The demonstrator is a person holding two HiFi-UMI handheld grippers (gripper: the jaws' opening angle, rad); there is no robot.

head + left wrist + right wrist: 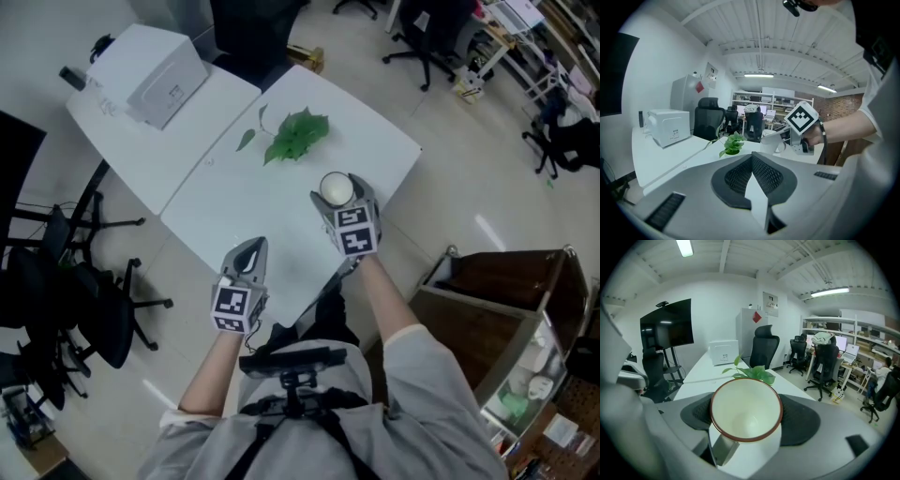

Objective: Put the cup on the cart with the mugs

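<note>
Right tongs (343, 202) are gripping the cup (746, 408), one dark pad pressing on each side of it. In the right gripper view the cup is showing its pale inside and reddish-brown rim, with its handle pointing down and towards the camera. From the head view it is sitting over the white table (234, 202), near the right edge, close to the leafy green plant (296, 136) lying further in. Left tongs (249, 255) are pointing over the near edge of the table with their tips meeting and nothing between them. A white box (159, 70) is standing at the far left end of the table. The cart (506, 309), brown and open-shelved, is standing on the floor to the right, well apart from the cup, with pale mugs (541, 384) showing on a lower shelf.
</note>
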